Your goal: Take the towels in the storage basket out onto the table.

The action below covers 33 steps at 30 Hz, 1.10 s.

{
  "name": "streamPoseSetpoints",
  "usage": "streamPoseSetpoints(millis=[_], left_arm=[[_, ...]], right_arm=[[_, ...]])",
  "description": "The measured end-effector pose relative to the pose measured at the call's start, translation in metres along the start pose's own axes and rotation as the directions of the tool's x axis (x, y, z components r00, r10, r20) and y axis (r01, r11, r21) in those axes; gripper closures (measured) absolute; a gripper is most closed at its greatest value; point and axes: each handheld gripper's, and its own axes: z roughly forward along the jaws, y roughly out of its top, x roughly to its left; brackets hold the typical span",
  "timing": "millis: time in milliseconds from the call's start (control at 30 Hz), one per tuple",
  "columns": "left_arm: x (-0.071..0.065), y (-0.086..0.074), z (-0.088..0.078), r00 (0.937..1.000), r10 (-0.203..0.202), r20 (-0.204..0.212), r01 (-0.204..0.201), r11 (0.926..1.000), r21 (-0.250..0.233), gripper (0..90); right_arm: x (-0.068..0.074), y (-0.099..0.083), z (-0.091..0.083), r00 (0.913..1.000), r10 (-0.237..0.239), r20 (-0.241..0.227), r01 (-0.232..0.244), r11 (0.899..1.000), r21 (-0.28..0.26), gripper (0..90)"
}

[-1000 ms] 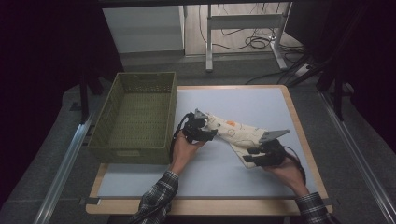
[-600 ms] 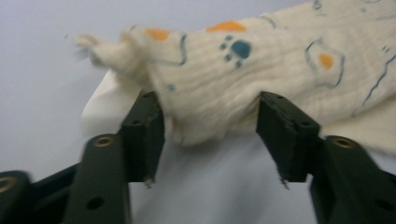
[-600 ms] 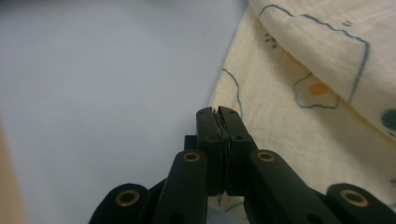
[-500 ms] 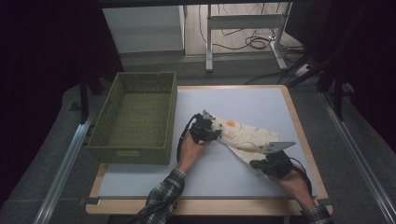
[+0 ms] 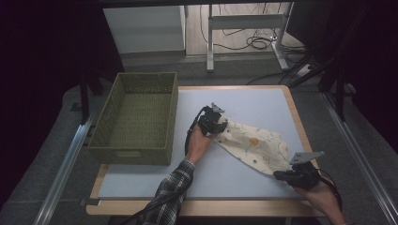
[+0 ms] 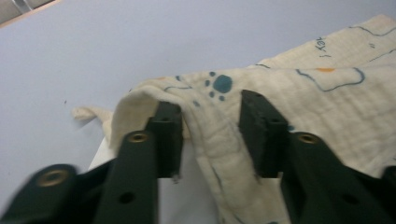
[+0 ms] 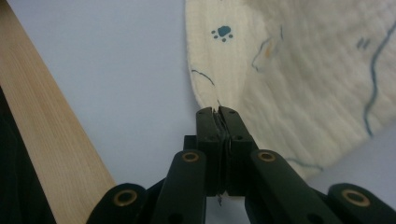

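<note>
A cream cloth [image 5: 256,143] printed with blue paw marks and outlines lies stretched across the pale blue table top [image 5: 253,98], running from my left gripper [image 5: 213,123] to my right gripper [image 5: 293,174]. In the left gripper view my left gripper [image 6: 210,107] has its jaws apart. They have just been opening a little. A loose fold of the cloth [image 6: 327,93] hangs between them and drapes over the left jaw. In the right gripper view my right gripper [image 7: 217,112] is shut on the hem of the cloth [image 7: 303,70].
An olive woven basket [image 5: 131,153], with nothing in it, stands at the left edge of the table beside the left forearm. The table's wooden border [image 7: 46,140] runs close to my right gripper. Beyond the table stand desk legs and cables on the floor.
My right gripper has moved toward the front right corner and closed on the cloth's hem, drawing the cloth out longer. My left gripper has shifted a little to the right.
</note>
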Motion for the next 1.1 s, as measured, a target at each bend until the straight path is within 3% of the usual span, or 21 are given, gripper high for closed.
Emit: streamPoseSetpoints(millis=[133,267,333,533,633,700,767,833,867,933,1100], left_arm=[[0.002,-0.011,-0.019,0.9987,-0.041,0.029,0.042,0.9982,-0.043,44.4],[0.001,-0.029,-0.043,0.9961,-0.059,0.066,0.063,0.9961,-0.062,43.7],[-0.001,-0.039,-0.050,0.9958,-0.052,0.075,0.056,0.9973,-0.048,46.1],[-0.009,-0.069,-0.048,0.9932,-0.038,0.110,0.035,0.9990,0.027,51.9],[-0.015,-0.074,-0.042,0.9914,-0.030,0.128,0.025,0.9989,0.040,48.4],[-0.022,-0.073,-0.036,0.9926,-0.005,0.122,-0.001,0.9988,0.050,41.9],[-0.029,-0.068,-0.027,0.9927,0.029,0.117,-0.038,0.9965,0.075,43.0],[-0.033,-0.060,-0.022,0.9907,0.085,0.107,-0.095,0.9914,0.090,64.6],[-0.032,-0.053,-0.019,0.9905,0.088,0.106,-0.097,0.9916,0.085,74.2],[-0.026,-0.036,-0.018,0.9915,0.068,0.112,-0.074,0.9956,0.057,82.7],[-0.007,0.004,-0.006,0.9963,0.028,0.082,-0.030,0.9993,0.021,79.7]], right_arm=[[-0.001,-0.002,-0.003,0.9999,0.011,-0.002,-0.012,0.999,-0.034,83.4],[-0.001,0.002,-0.006,0.9999,0.008,0.010,-0.008,0.999,-0.054,79.0],[0.000,0.002,-0.007,0.9999,0.010,0.012,-0.010,0.998,-0.059,78.2],[0.002,-0.002,-0.007,0.9999,0.010,0.014,-0.009,0.998,-0.059,76.2],[0.002,-0.005,-0.007,0.9998,0.013,0.016,-0.012,0.998,-0.057,75.1],[0.001,-0.006,-0.006,0.9997,0.019,0.018,-0.018,0.998,-0.056,74.5],[0.000,-0.006,-0.005,0.9996,0.022,0.019,-0.021,0.998,-0.056,74.2],[0.000,-0.006,-0.004,0.9995,0.026,0.017,-0.025,0.998,-0.058,74.2],[0.000,-0.006,-0.003,0.9995,0.027,0.018,-0.026,0.998,-0.060,74.2],[0.000,-0.005,-0.003,0.9996,0.024,0.017,-0.023,0.998,-0.061,74.2],[-0.001,-0.002,-0.003,0.9994,0.026,0.021,-0.025,0.997,-0.067,74.3]])
